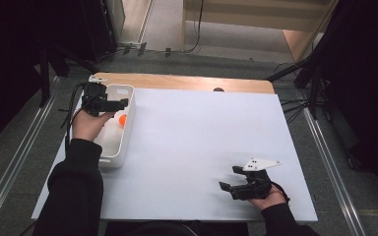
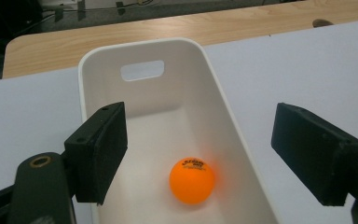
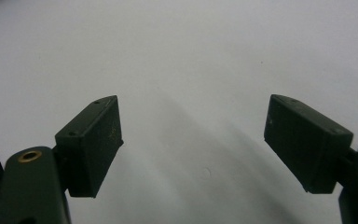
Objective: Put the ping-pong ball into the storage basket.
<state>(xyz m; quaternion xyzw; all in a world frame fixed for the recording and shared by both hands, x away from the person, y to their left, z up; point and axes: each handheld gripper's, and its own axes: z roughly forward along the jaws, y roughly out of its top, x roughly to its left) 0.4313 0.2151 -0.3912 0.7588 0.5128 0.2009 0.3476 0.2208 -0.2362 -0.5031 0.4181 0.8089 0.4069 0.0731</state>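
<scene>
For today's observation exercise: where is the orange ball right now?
The orange ball lies inside the white bin at the table's left edge, below the open left tongs, touching neither jaw.

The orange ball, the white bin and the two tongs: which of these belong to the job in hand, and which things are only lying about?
Part of the job:
- orange ball, lying in the bin
- white bin, at the table's left edge
- left tongs, open above the ball

Lying about:
- right tongs, open over bare white table
- wooden strip at the far edge
</scene>
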